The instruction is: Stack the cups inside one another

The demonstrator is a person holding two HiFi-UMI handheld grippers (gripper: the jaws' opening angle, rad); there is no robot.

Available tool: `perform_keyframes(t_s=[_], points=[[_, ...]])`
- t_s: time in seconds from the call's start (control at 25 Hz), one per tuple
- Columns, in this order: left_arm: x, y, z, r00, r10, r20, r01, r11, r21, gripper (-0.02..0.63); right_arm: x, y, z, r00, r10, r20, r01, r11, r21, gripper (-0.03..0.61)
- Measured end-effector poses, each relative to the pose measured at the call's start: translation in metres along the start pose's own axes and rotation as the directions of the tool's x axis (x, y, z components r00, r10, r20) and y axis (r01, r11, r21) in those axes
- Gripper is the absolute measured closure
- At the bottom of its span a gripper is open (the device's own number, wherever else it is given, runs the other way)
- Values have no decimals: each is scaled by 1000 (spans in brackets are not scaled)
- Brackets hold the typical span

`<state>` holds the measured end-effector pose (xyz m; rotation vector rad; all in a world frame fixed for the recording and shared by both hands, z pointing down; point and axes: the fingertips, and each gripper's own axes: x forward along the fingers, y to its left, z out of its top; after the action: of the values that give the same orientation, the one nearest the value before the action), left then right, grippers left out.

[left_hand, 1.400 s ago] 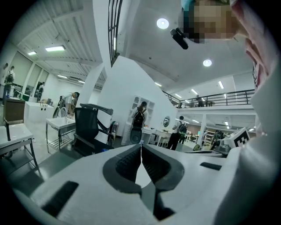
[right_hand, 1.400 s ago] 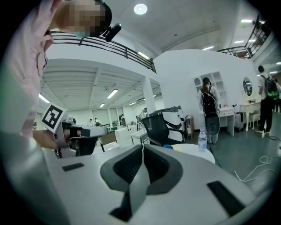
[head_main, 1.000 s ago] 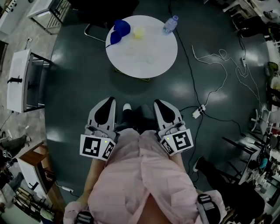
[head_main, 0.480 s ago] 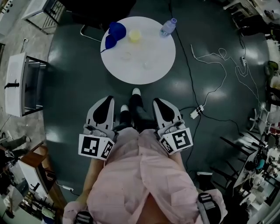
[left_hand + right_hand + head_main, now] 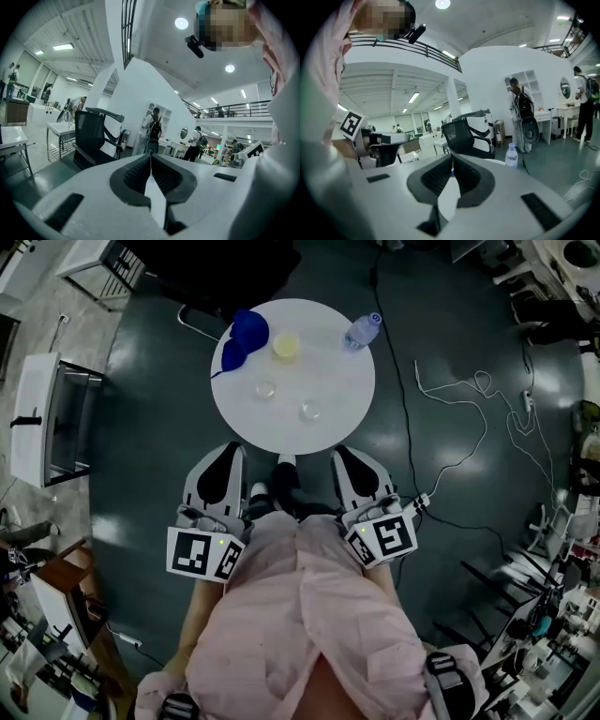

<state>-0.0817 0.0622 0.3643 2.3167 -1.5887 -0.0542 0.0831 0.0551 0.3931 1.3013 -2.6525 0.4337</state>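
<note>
1. The tabletop (image 5: 345,399), one round white one, now lies just ahead of the person. A second ago a wide band of floor lay between it and the tools; now its near rim is just beyond their tips. I judge the approach is nearly over, and reaching for a first cup comes next.
2. There are two tools. The left tool (image 5: 231,454) and right tool (image 5: 345,457) are held side by side in front of the body, pointing at the tabletop. In the left gripper view the jaws meet at the tip with nothing between them, and the right gripper view shows the same. So both are closed and empty, and a tool must open before it can take a cup.
3. One blue thing (image 5: 242,332) sits at the far left rim; I cannot tell what it is.
4. One bottle (image 5: 361,331), clear with a blue cap, stands at the far right rim.
5. I count three cups. One yellow cup (image 5: 285,346) sits on the far side between the blue thing and the bottle. Two clear cups (image 5: 265,389) (image 5: 309,411) sit nearer the middle. All three stand apart, none inside another, so no stacking is done yet.
</note>
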Motion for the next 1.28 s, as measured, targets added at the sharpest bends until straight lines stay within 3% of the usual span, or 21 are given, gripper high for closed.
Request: perform_keyframes(t_s=[0.36, 1.28], points=[[34, -6, 4, 999, 38, 32, -38, 999, 3, 594, 12, -43, 8, 1000, 7, 7, -7, 1000, -8, 545], [63, -27, 13, 998, -47, 41, 45, 998, 52, 594, 9, -66, 24, 996, -50, 80, 50, 999, -3, 545]])
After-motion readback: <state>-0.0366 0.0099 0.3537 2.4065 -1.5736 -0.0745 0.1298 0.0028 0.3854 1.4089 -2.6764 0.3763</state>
